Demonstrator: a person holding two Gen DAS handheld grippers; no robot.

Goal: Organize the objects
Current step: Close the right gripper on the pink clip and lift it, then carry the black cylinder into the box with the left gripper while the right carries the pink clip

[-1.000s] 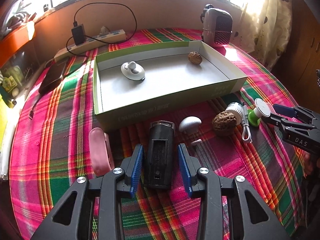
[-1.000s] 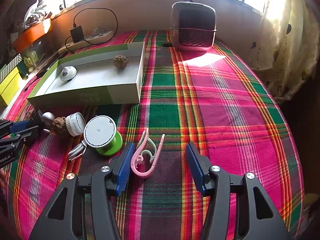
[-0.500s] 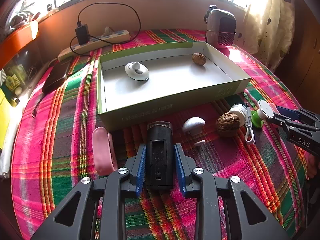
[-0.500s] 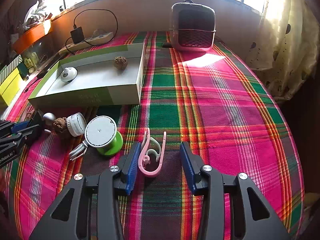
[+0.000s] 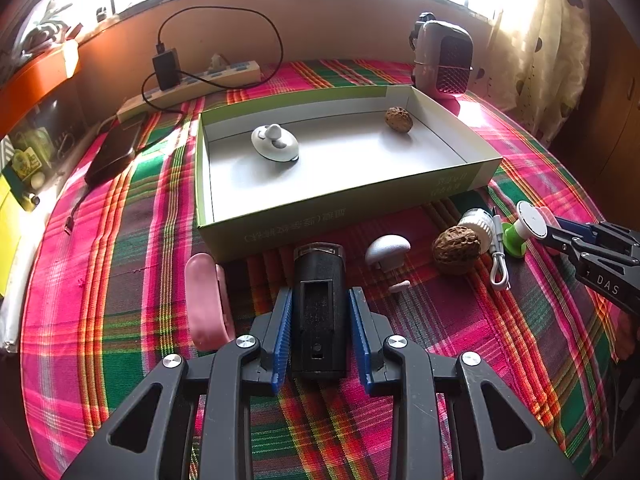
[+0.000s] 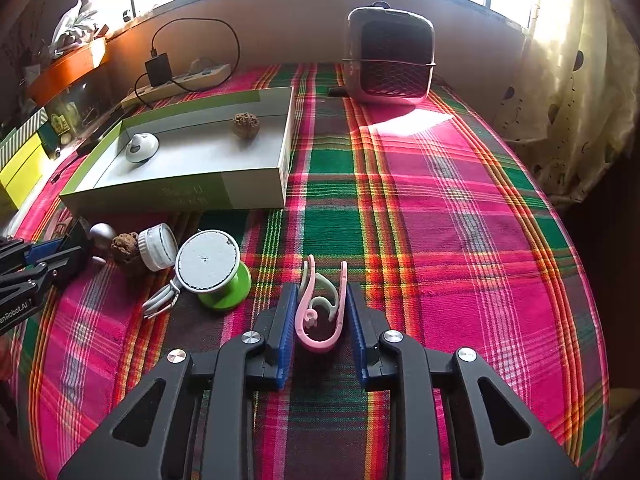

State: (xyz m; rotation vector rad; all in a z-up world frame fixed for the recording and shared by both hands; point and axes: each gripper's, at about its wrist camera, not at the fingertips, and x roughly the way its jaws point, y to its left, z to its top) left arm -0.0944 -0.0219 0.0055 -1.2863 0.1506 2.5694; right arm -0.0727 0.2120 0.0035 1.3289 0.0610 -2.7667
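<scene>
My left gripper (image 5: 320,292) is shut on a black oblong device (image 5: 320,320) that lies on the plaid cloth in front of the green-and-white box (image 5: 320,220). In the right wrist view my right gripper (image 6: 322,290) is closing on a pink clip (image 6: 318,345); both pads touch the clip's arms and squeeze them parallel. The box holds a white round gadget (image 5: 275,144) and a walnut (image 5: 399,120). Loose between the grippers lie a grey mushroom-shaped piece (image 5: 387,248), another walnut (image 5: 456,248), a white cap (image 5: 478,224), a white cable (image 5: 498,268) and a green spool (image 6: 212,276).
A pink oval case (image 5: 206,300) lies left of the black device. At the back stand a small heater (image 6: 390,60) and a power strip (image 5: 200,84) with a charger; a dark flat device (image 5: 114,150) lies at the left. The right half of the cloth (image 6: 440,220) is bare.
Both grippers closed without moving: the left one's pads came in onto the black device, and the right one's pads came in onto the pink clip and pressed its arms together.
</scene>
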